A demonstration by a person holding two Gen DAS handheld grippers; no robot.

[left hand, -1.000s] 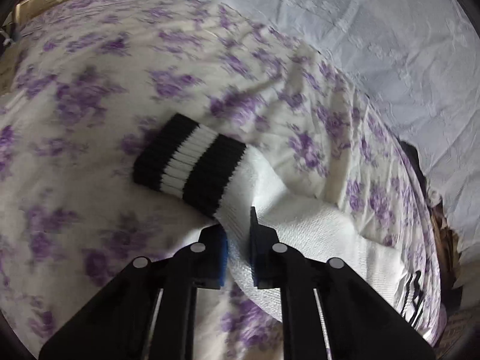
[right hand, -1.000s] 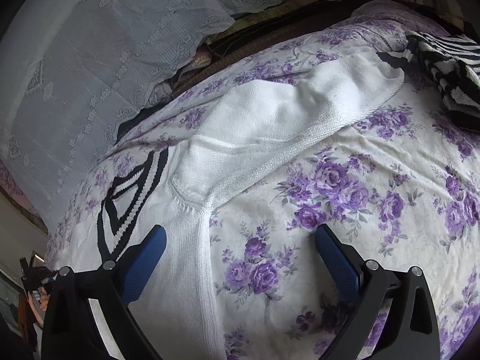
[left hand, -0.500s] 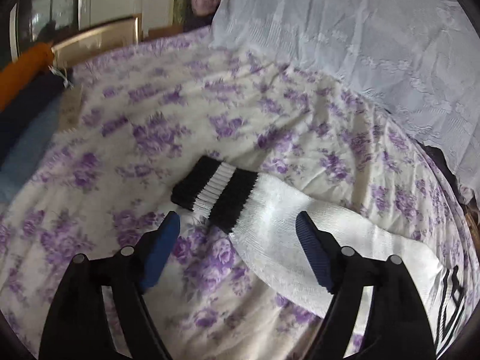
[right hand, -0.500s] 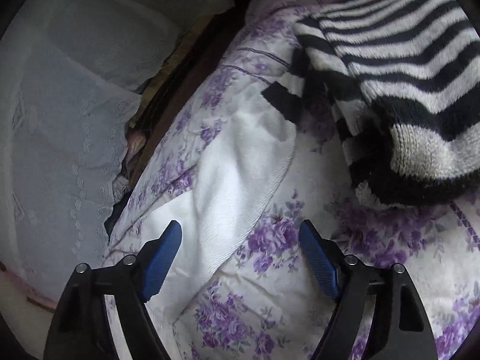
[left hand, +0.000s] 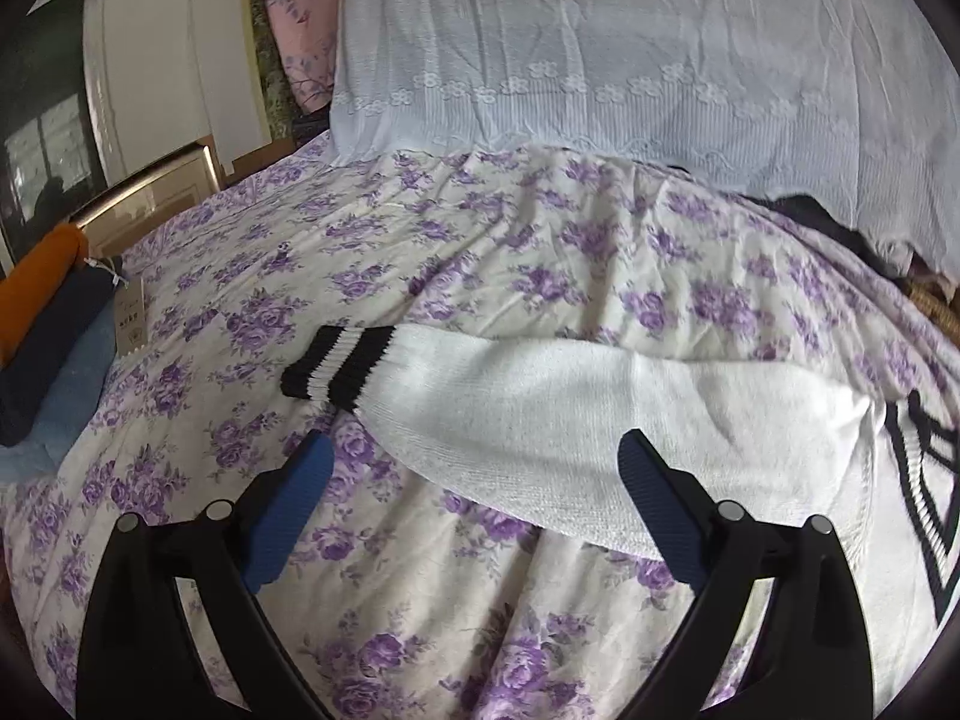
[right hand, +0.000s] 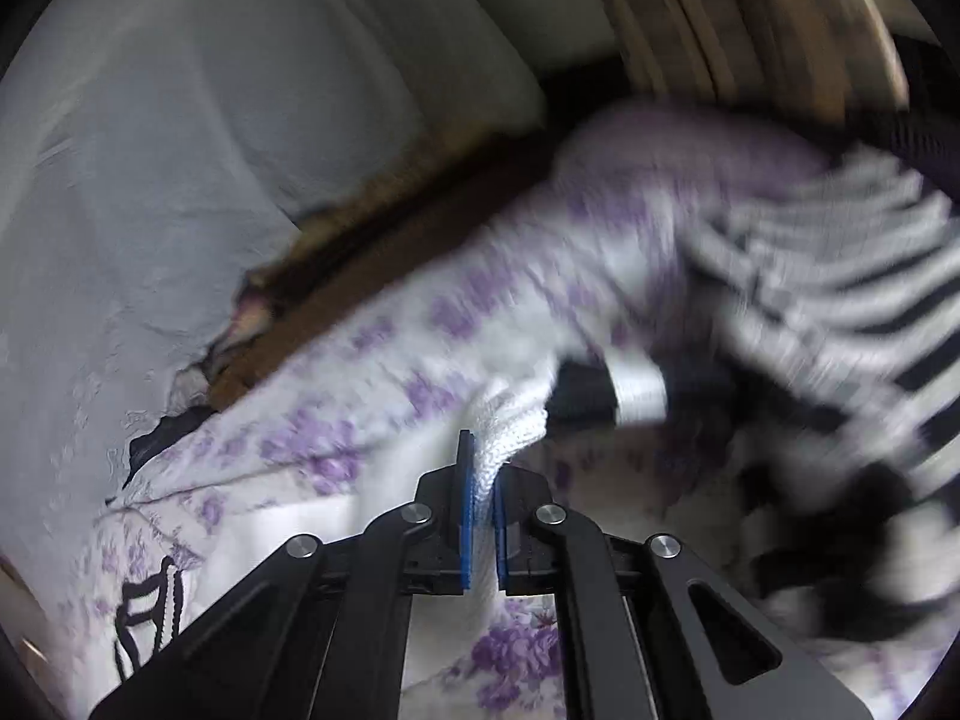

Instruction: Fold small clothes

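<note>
1. White knitted sweater with black-and-white ribbed cuffs (left hand: 540, 414): it lies spread on the cream bedspread printed with purple flowers (left hand: 480, 252). Its left sleeve extends flat across the left wrist view, the striped cuff (left hand: 336, 369) resting on the cover.
2. Your left gripper (left hand: 474, 480) hangs above that sleeve with its blue-padded fingers (left hand: 288, 504) spread wide. It holds nothing.
3. Your right gripper (right hand: 480, 510) has its jaws closed on a fold of the other white sleeve (right hand: 510, 426), just short of its black cuff. This view is motion-blurred; a separate black-and-white striped knit (right hand: 840, 276) lies beyond.
4. Step in hand, as judged: folding the right sleeve inward over the body of the sweater.
5. The next move calls for a low carry of the pinched sleeve across the chest panel. Lay it flat before you release.
6. Keep the sleeve away from the striped knit; the cuff could snag it.
7. A stack of folded orange, navy and blue clothes (left hand: 48, 330) lies at the far left.
</note>
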